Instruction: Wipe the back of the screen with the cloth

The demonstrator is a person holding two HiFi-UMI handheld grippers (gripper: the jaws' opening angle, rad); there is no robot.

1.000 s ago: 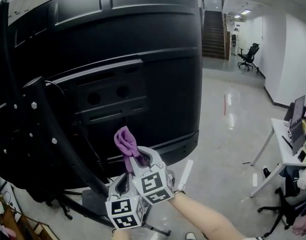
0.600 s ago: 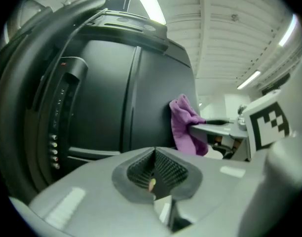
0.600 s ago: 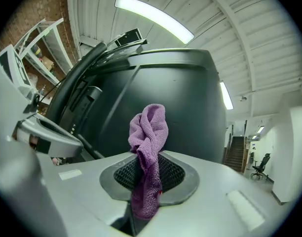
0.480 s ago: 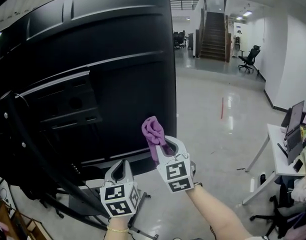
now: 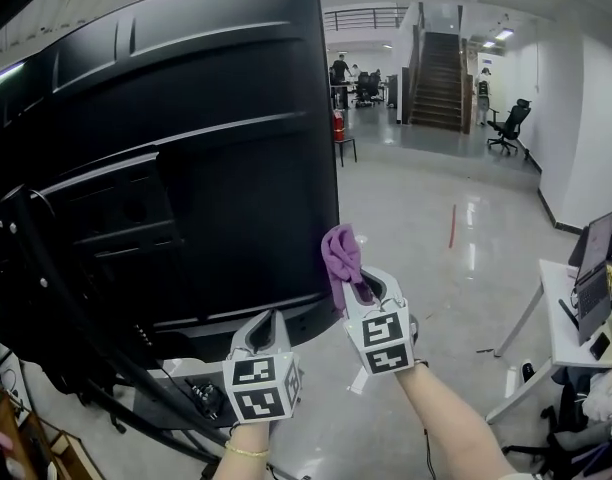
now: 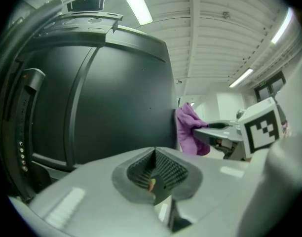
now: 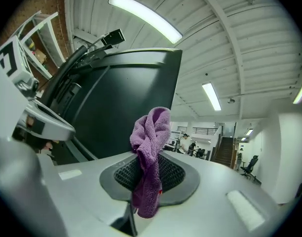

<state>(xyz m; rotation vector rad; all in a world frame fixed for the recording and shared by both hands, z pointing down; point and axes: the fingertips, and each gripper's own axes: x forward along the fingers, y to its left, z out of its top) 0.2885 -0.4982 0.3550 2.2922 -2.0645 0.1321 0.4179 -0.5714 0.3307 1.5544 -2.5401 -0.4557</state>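
Purple cloth (image 5: 341, 253) sits low and centre in the head view, bunched upright, right at the lower right edge of the screen (image 5: 186, 148). From here it's hard to call whether it touches the black back panel or hangs just off it. The left gripper view puts the cloth (image 6: 190, 130) just beside that edge, no clearer than that.

The right hand-held gripper (image 5: 364, 290) has it. In its own view the jaws are clamped on the cloth (image 7: 150, 132), a tuft standing above the ribbed pads and a tail drooping below. A firm pinch, by the look of it.

The left hand-held gripper (image 5: 269, 326) hangs lower and to the left, under the screen's bottom edge. Its jaws are pressed together on nothing and it's taking no part.

The screen's back fills the left half of the frame, ribbed and dark. The stand (image 5: 46, 268) crosses it at far left. Shiny floor (image 5: 426, 228) runs off to the stairs (image 5: 441, 78) at upper right, and a worktop (image 5: 571, 318) sits at the right edge.

My read is that the wipe itself is the step in hand, with the cloth at the panel's edge. The next move calls for pressing the tuft flat on the back and sweeping left across the panel. It should steer clear of the stand and keep the pinch tight so the cloth doesn't drag out.
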